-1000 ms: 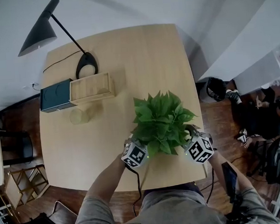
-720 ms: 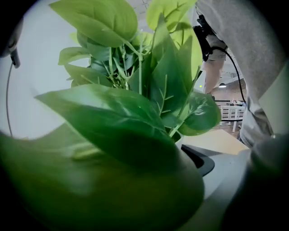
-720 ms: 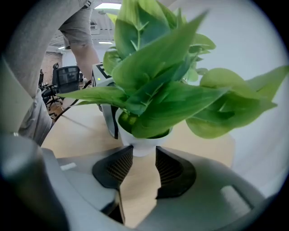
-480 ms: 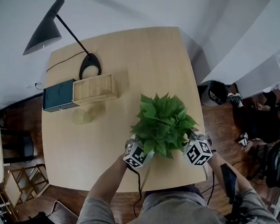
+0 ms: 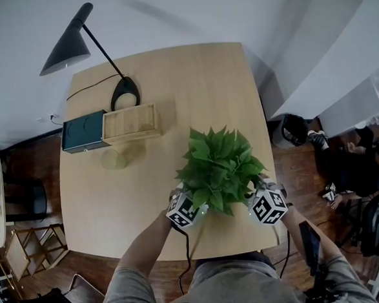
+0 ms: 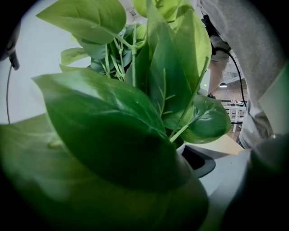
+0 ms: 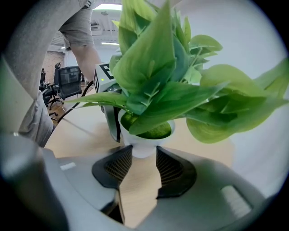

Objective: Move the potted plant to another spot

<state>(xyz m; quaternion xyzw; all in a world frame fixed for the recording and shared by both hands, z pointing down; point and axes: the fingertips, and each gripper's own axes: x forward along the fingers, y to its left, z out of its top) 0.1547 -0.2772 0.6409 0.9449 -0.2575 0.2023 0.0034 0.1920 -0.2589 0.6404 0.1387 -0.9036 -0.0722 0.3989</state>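
Little has shifted in the past second: the leafy green potted plant (image 5: 221, 165) in its small white pot sits at nearly the same place near the front right edge of the pale wooden table (image 5: 171, 77), while the left gripper (image 5: 189, 204) and right gripper (image 5: 263, 202) have drawn a shade closer together. The pot stands upright directly between the two tools, one on each side and neither nearer, so any carry depends on both squeezing inward at the same height. The right gripper's jaws are narrowed onto the white pot, a ribbed dark pad pressed to each side of its lower wall. On the left, a broad leaf fills that gripper's view; one dark pad shows just beside the pot's rim, the other is hidden, so its grip cannot be read. Whether the pot's base has left the tabletop cannot be made out. Both forearms reach forward from the body and angle in toward the pot, wrists low under the foliage. A black desk lamp (image 5: 72, 46) stands well apart at the far left corner.
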